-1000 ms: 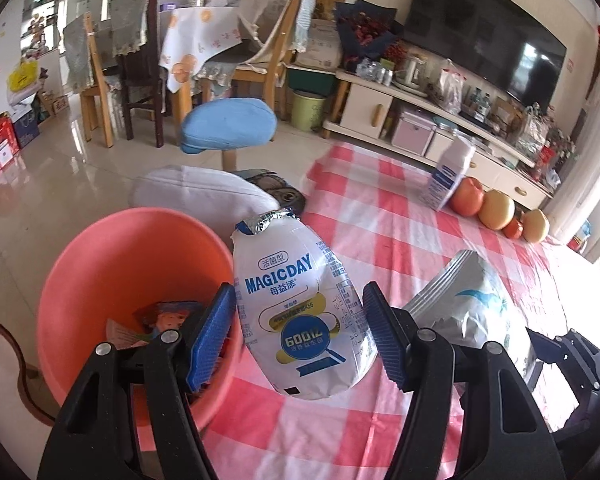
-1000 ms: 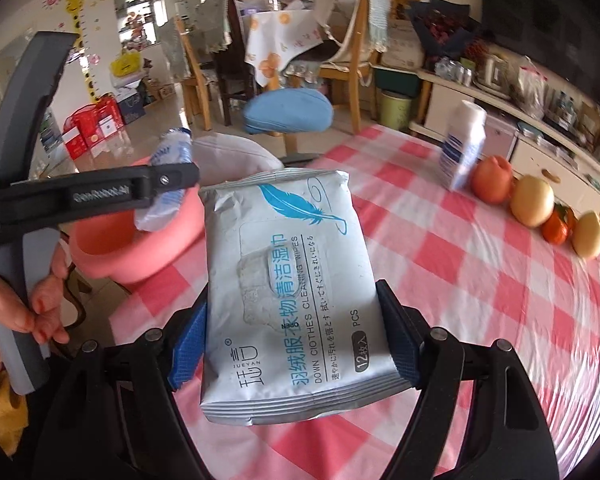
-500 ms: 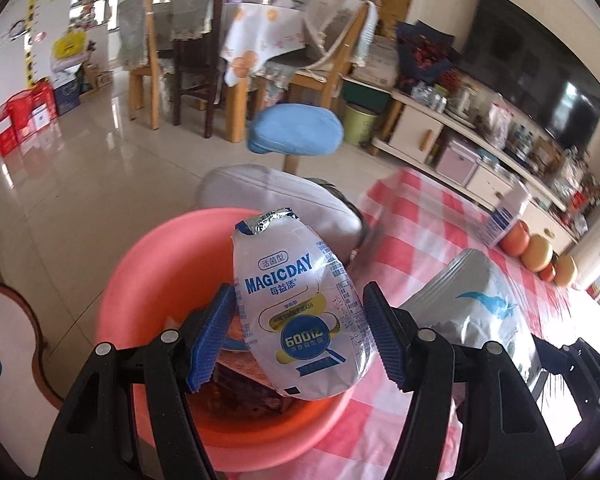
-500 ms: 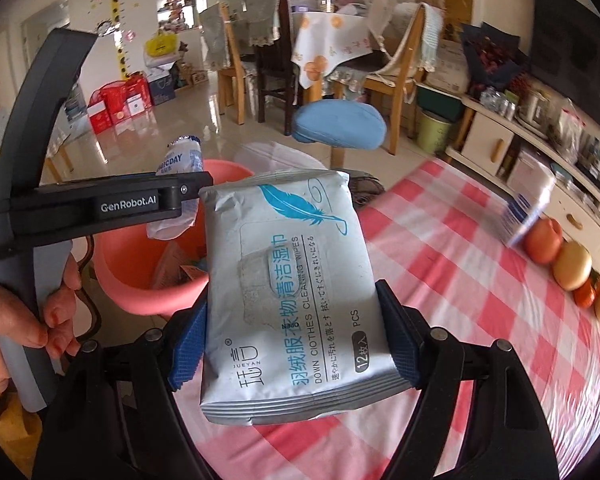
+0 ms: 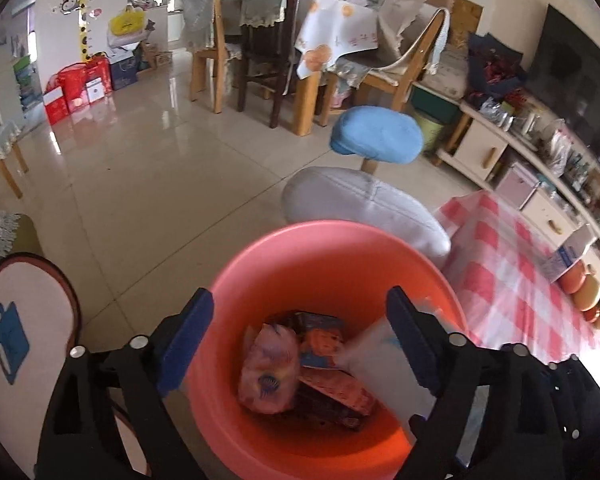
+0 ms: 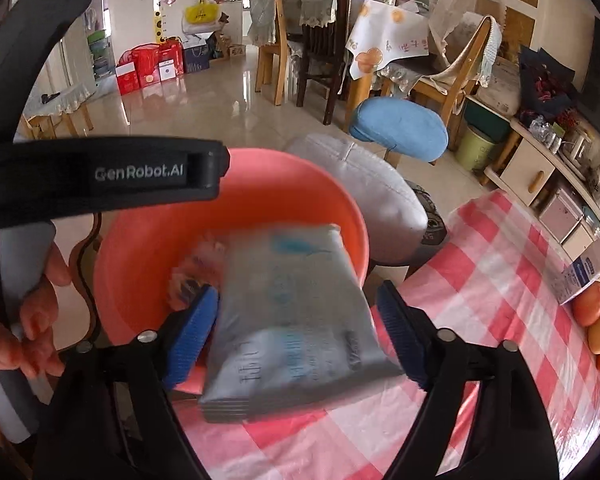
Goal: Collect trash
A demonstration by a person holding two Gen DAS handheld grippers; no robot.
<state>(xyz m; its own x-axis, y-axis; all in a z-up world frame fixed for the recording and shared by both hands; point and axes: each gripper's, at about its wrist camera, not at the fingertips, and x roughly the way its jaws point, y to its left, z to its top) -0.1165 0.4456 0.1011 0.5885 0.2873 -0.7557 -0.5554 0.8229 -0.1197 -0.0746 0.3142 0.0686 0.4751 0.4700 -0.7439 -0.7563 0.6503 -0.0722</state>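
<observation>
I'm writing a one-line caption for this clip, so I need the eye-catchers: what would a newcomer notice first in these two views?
First, the coral-pink bucket beside the checked tablecloth, already holding wrappers. Next, the blurred wipes pack between the pads of the right tongs, whose jaws have just been opening, apparently dropping toward the bucket. The left tongs hang wide open over the bucket, having just opened too.

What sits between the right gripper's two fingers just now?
In the right wrist view, the blurred wipes pack lies between the right gripper's just-opened fingers, over the pink basin.
</observation>
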